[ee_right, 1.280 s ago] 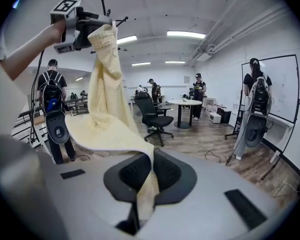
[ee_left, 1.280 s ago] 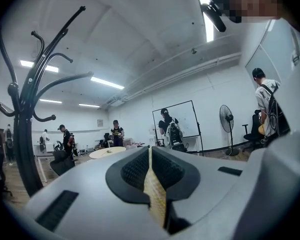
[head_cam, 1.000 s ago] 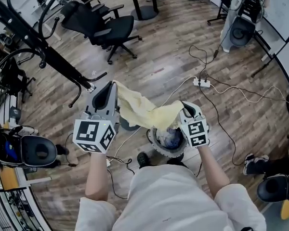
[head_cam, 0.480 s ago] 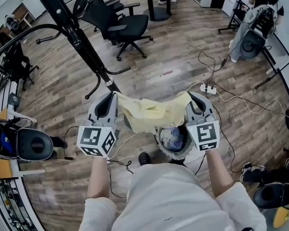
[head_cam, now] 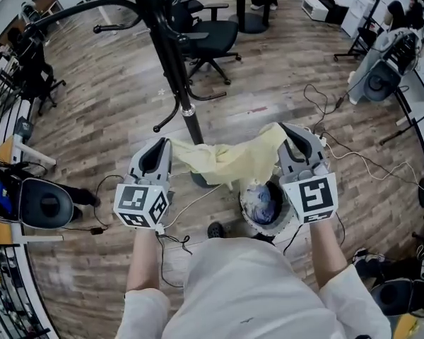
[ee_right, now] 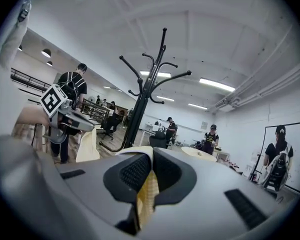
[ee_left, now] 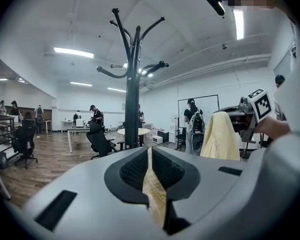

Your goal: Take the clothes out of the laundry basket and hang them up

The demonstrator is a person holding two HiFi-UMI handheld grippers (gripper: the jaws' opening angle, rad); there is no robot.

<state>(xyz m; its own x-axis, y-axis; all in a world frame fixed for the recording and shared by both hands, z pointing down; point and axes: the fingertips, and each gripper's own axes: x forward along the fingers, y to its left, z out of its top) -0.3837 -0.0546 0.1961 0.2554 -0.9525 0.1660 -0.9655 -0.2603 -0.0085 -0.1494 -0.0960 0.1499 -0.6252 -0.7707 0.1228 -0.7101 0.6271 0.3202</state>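
Yellow cloth (head_cam: 230, 162) hangs stretched between my two tongs, clear of the laundry basket (head_cam: 249, 219), which sits on the floor just below the cloth's right end with more clothes inside. The cloth's long axis runs left to right, sagging a little in the middle.

I find the left tongs (head_cam: 165, 142) clamped on the left corner; the left gripper view shows a fold of yellow fabric pinched between closed jaws. I find the right tongs (head_cam: 283, 128) clamped on the right corner in the same way.

On the far side of the cloth rises the coat stand (head_cam: 171, 44). Its pole is just beyond the cloth's left half, so the left tongs are the nearer. Both gripper views put its hooks (ee_left: 159, 64) above the level of the tongs.

My judgement: the cloth must go up and away from me to reach a hook, left end leading.
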